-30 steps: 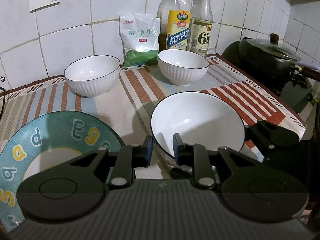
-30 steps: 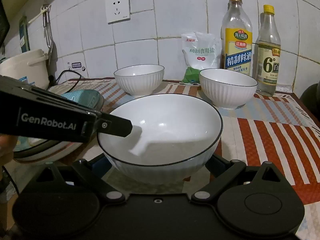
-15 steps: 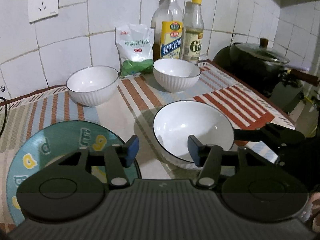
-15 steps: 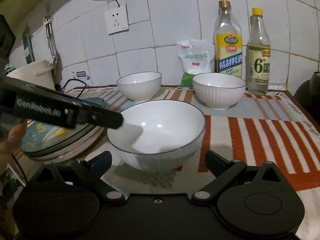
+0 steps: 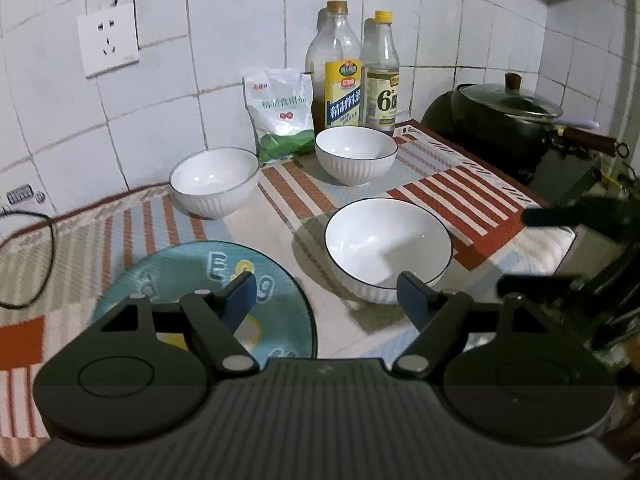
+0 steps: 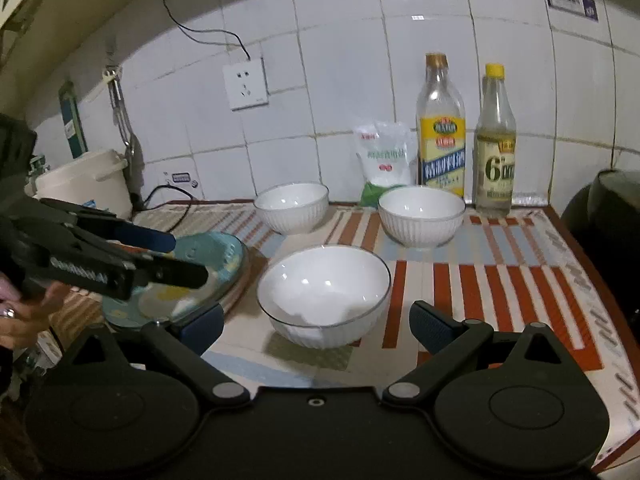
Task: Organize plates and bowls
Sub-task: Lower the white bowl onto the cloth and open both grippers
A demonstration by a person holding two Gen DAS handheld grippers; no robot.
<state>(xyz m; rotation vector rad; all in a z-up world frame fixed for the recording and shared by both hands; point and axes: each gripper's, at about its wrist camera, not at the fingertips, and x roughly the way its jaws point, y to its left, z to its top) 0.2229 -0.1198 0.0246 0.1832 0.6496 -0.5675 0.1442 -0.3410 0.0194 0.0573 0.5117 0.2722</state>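
Bowl point(image 6: 324, 294) sits free on the striped mat point(image 6: 500, 280), nearest of three!
Glazed ceramic: rigid, slick, chippable, so pinch its thin rim. Left gripper point(image 5: 326, 292), jaws just opening, holds nothing; right gripper point(image 6: 316, 330) spread wide, empty too. Blue plate point(image 5: 192, 264) lies just beside.

The table point(image 6: 532, 280) is covered by a striped cloth point(image 5: 452, 184). Three white bowls point(image 5: 386, 240) point(image 5: 214, 186) point(image 5: 356, 154) and a blue lettered plate point(image 5: 192, 276) are set on it; a salt bag point(image 5: 280, 112) and two bottles point(image 6: 440, 132) point(image 6: 495, 144) are stood by the wall.
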